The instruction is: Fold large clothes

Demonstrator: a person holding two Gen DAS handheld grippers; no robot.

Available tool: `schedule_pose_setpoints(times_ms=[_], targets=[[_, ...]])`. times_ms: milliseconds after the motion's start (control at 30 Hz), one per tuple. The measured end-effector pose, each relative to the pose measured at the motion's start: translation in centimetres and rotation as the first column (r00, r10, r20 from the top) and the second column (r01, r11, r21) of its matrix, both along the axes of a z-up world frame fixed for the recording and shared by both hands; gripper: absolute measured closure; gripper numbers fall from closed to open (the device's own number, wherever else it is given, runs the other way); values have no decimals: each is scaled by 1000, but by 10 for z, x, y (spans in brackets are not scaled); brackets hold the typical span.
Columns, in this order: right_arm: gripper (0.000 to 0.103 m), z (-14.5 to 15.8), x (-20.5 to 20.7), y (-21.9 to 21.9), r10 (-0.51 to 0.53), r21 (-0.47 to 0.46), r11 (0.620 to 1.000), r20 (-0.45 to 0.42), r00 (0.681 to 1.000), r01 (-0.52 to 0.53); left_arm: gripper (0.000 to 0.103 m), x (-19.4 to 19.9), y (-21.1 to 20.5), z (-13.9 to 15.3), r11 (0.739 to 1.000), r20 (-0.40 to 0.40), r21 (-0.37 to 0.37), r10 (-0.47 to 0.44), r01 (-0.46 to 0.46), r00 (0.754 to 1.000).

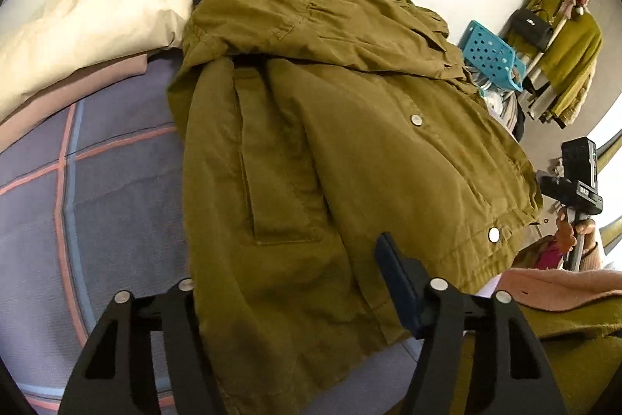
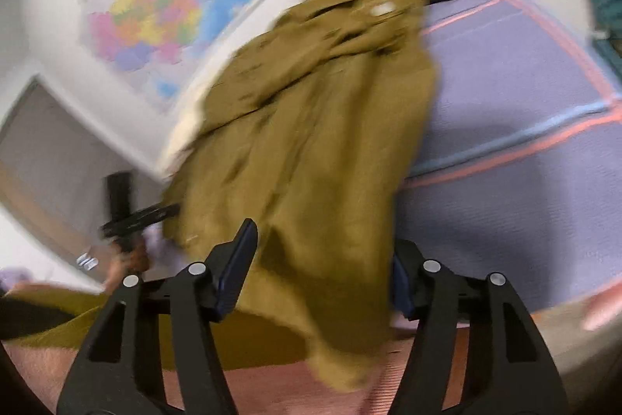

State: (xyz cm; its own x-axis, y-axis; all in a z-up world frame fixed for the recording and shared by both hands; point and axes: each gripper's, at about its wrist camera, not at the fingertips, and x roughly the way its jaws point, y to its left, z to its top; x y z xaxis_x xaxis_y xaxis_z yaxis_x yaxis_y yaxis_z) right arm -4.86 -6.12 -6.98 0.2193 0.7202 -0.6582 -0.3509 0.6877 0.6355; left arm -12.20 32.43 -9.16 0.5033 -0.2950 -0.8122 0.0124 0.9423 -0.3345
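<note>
Jacket (image 1: 311,142) lay spread on purple bedcover (image 1: 116,181), collar far, hem near | soft, limp, fairly heavy; best taken at hem corners | left gripper (image 1: 287,282) part open, astride near hem, pads not seen pressing | right gripper (image 2: 322,267) part open, hem between jaws, grip unclear, view blurred

Olive-green jacket (image 1: 330,142) lies spread on the purple bedspread (image 1: 116,181), front up, silver snaps showing along the placket. Its upper part is bunched and folded over, just beside the cream pillow (image 1: 89,22); hem nearest the camera.
</note>
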Motion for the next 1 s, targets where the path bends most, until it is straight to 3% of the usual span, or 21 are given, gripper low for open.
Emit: schedule_pose_setpoints(times_ms=[133, 233, 300, 367, 400, 433, 567, 667, 833, 867, 933, 1000], targets=[[40, -3, -3, -3, 5, 10, 1000, -4, 1000, -5, 31, 1, 5, -1, 999, -1, -47, 7, -7, 1000], [37, -5, -6, 0, 24, 61, 998, -22, 999, -23, 23, 2, -3, -1, 999, 9, -39, -1, 1, 1000], [37, -6, -8, 5, 46, 82, 996, -21, 999, -44, 23, 3, -6, -1, 1000, 14, -22, 3, -3, 1000], [55, -6, -9, 10, 47, 87, 995, -27, 999, -45, 43, 4, -8, 0, 1000, 13, -15, 22, -22, 1000], [81, -7, -8, 10, 45, 121, 992, -47, 998, -39, 50, 5, -7, 0, 999, 9, -4, 47, -47, 999], [88, -9, -6, 12, 43, 140, 990, -59, 997, -35, 61, 5, -5, 1, 998, 3, -1, 65, -65, 998], [92, 9, -7, 17, 37, 211, 977, -12, 999, -34, 91, -2, 12, 17, 990, 25, -72, 125, -123, 992], [95, 48, -14, 14, 21, 282, 958, 100, 995, -49, 95, -12, 21, 37, 984, 84, -115, 147, -137, 986], [95, 94, -36, 5, 53, 290, 949, 244, 968, -125, 95, -48, 19, 73, 981, 217, -172, 124, -87, 968], [94, 93, -36, 2, 51, 281, 952, 239, 970, -120, 93, -54, 18, 72, 983, 217, -164, 116, -81, 969], [85, 71, -30, -6, 32, 274, 959, 147, 989, -72, 90, -55, 18, 61, 984, 186, -165, 100, -69, 977], [78, 45, -25, -10, 16, 245, 969, 65, 998, -31, 86, -51, 23, 39, 979, 105, -183, 106, -85, 989]])
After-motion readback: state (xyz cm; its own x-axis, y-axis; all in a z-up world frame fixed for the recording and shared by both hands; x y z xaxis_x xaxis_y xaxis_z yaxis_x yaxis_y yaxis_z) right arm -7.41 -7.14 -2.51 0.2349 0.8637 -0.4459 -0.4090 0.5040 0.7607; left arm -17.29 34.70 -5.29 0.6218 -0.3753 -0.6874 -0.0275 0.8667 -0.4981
